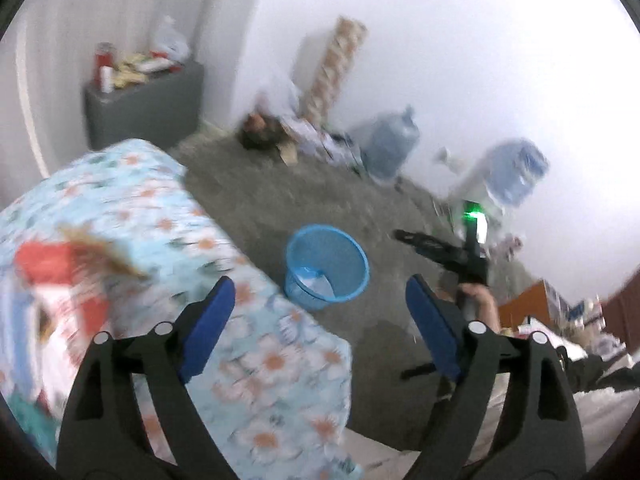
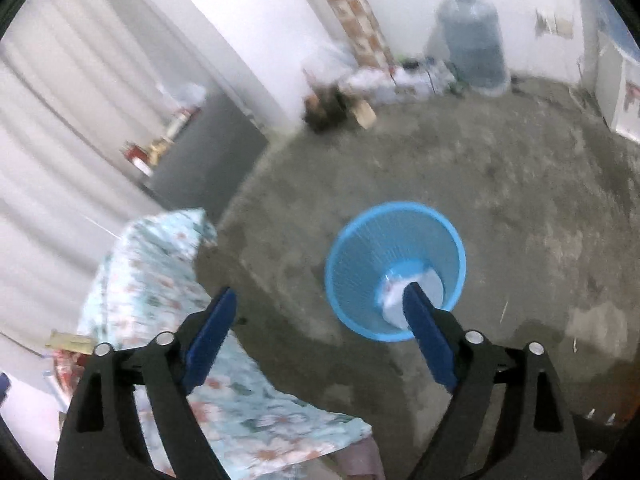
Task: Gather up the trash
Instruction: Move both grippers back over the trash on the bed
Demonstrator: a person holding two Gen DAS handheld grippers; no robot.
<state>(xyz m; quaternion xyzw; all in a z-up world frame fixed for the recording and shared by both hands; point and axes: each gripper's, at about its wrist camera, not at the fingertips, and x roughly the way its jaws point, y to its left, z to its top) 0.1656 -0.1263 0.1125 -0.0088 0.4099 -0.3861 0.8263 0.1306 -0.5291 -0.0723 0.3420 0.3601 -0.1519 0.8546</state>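
Blue bin point(image 2: 395, 272) on bare floor point(image 2: 500, 200), floral-cloth table point(image 2: 168, 280) beside.

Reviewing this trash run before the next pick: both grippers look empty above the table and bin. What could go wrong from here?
1. The blue basket stands on the floor apart from the floral-cloth table; a drop released early may miss it.
2. Both views are blurred, so the red wrapper on the table could be misjudged.
3. The right gripper is near the left gripper; they might collide over the basket.
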